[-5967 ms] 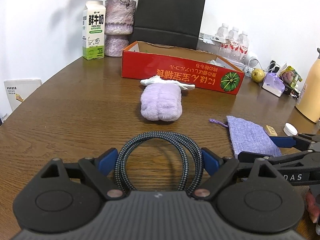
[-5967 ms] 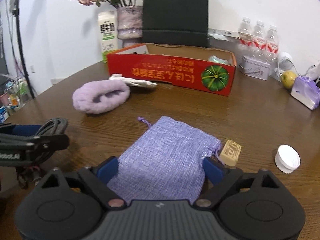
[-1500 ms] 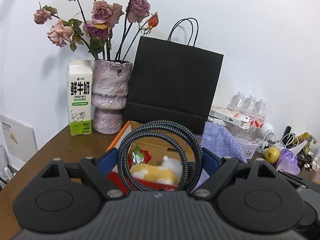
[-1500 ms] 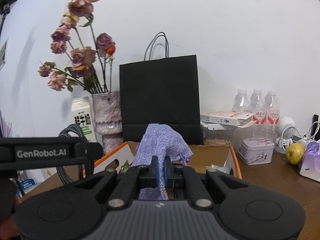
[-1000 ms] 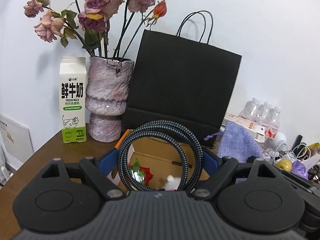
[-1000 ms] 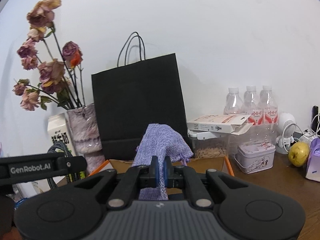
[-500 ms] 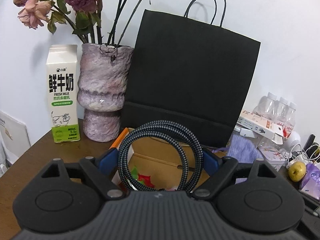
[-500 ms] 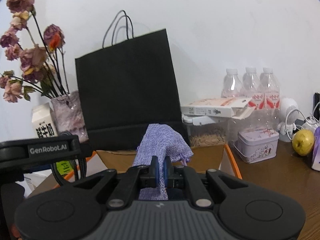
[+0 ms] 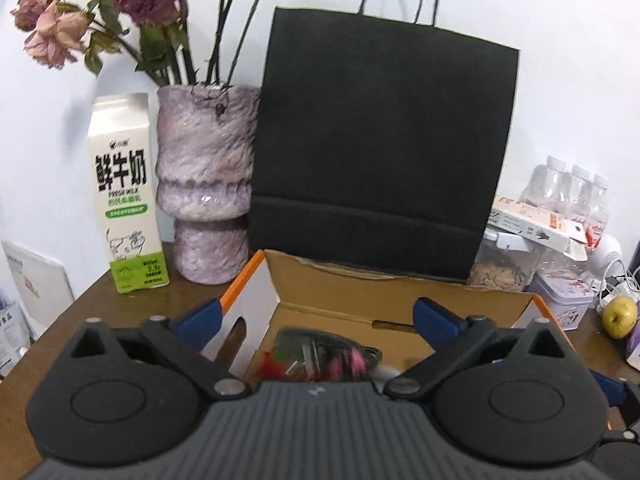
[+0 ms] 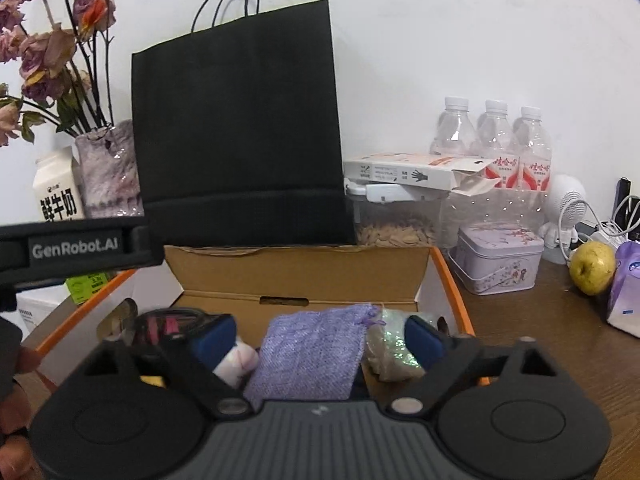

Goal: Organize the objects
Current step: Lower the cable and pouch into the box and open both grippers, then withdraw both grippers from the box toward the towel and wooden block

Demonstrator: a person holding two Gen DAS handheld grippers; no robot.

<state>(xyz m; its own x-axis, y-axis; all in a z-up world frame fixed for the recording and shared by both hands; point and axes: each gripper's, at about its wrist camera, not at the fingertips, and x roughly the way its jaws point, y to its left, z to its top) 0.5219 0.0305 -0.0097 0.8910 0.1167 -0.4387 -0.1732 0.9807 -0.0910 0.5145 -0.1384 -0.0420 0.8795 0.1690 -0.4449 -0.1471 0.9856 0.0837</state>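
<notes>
Two claws hang over the open cardboard box (image 10: 296, 276), the largest thing in reach, which stands on the bench (image 10: 540, 320) directly ahead of and below both, in front of the black paper bag (image 10: 240, 120). Next in size, the lilac pouch (image 10: 312, 352) lies inside the box just under and between the blue pads of the right claw (image 10: 316, 340), its long axis running away from the claw toward the box's far wall; the jaws are opening and the pads stand clear of the cloth on either side. Smaller, the coiled cable (image 9: 320, 348), blurred, sits low in the box beneath the left claw (image 9: 316, 316), whose jaws are also opening wide with nothing pressed between them. Both items look delivered, so I judge the coming move to be a straight withdrawal up and back, each claw clearing the box's near rim.
</notes>
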